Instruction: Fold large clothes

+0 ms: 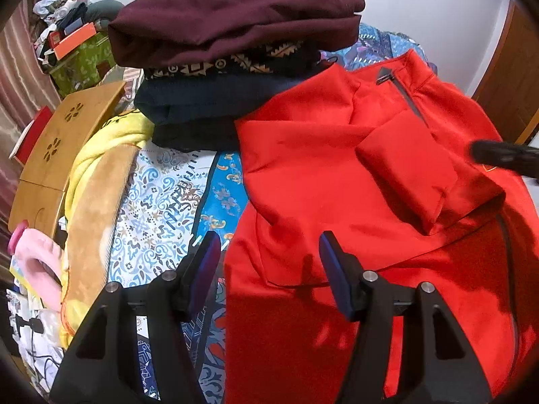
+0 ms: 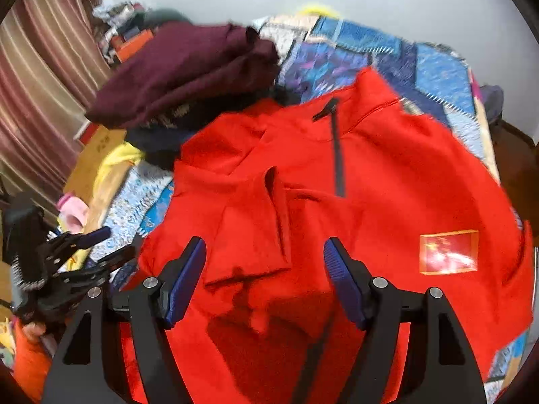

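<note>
One sleeve (image 1: pixel 421 181) of the red jacket (image 1: pixel 337 269) lies folded inward at frame centre; body folds remain. Left gripper (image 1: pixel 266 259) and right gripper (image 2: pixel 266 262) hover with fingers apart, empty.

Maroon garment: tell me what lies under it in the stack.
Under the maroon garment lies a dark piece with a tan geometric pattern, then a navy fold and a black one. Only their edges show; the rest is covered.
</note>
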